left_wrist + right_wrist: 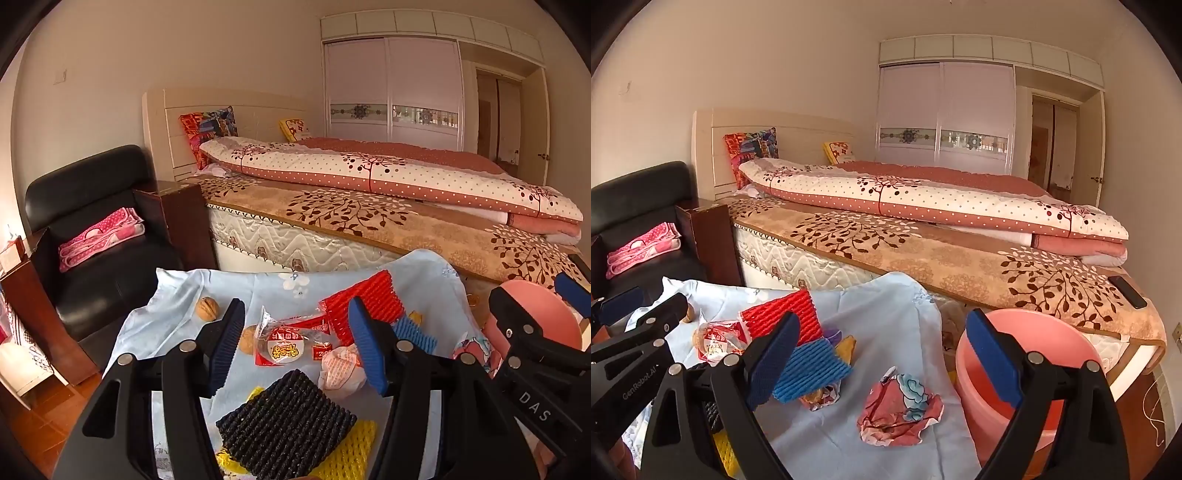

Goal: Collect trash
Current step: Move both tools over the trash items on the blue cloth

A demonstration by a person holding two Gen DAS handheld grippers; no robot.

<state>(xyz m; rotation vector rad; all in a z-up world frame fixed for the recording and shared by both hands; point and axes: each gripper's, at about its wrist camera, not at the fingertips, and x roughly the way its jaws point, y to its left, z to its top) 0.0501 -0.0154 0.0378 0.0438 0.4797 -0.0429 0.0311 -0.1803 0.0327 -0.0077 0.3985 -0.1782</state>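
Right wrist view: both grippers are hovering with jaws apart, holding nothing.
The crumpled wrapper (899, 411) beside the pink bucket (1049, 332) is looking light and soft; pinching its raised middle seems best.

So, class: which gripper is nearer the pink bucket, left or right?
Right. The right gripper has one finger in front of the pink bucket; the left gripper hovers over the snack wrapper, further off.

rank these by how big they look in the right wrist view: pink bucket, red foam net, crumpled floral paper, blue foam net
1. pink bucket
2. crumpled floral paper
3. red foam net and blue foam net: alike, both partly hidden, so unranked.
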